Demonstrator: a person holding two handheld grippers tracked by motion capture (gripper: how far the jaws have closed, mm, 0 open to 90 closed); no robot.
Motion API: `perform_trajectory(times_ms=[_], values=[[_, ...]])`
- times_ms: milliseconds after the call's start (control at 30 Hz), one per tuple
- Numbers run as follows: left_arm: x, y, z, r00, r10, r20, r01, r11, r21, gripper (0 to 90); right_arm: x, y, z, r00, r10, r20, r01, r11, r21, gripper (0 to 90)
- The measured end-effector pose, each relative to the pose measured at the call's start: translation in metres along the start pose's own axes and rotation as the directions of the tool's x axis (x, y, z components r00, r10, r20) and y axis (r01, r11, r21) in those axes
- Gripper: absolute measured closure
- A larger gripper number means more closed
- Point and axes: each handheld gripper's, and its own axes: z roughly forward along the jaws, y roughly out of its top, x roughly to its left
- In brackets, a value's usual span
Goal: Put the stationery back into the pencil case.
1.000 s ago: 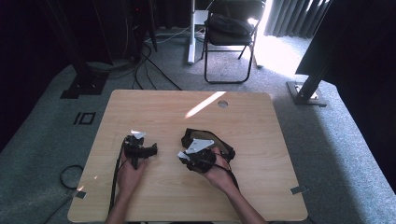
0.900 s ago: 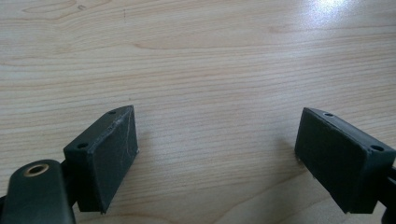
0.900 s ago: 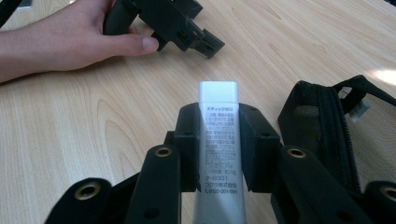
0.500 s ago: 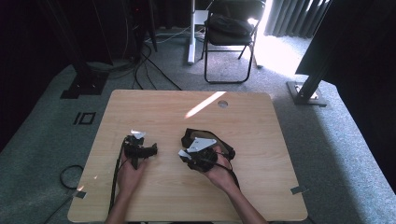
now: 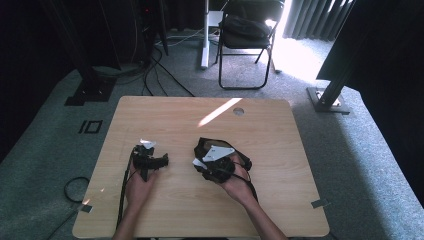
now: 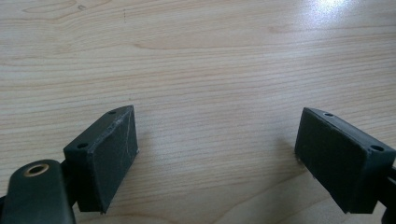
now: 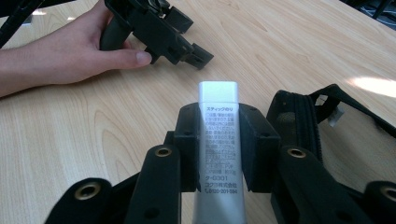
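Right tongs [image 7: 218, 140] clenched on glue stick [image 7: 218, 154], held just above counter [image 7: 116, 140] beside black pouch [image 7: 299, 121]. Left tongs [image 6: 215, 149] released, nothing between pads, resting on counter. Risk: smooth silver tube slides through pads if grip eases; strap of pouch may snag tongs.
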Motion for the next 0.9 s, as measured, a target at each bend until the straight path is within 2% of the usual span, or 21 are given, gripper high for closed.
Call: perform_trajectory(times_ms=[900], values=[[0.000,0.000,0.000,1.0000,0.000,0.000,0.000,1.0000,0.000,13.4,-0.007,0.002,-0.012,0.9994,0.027,0.021,-0.026,0.999,-0.036,71.3]])
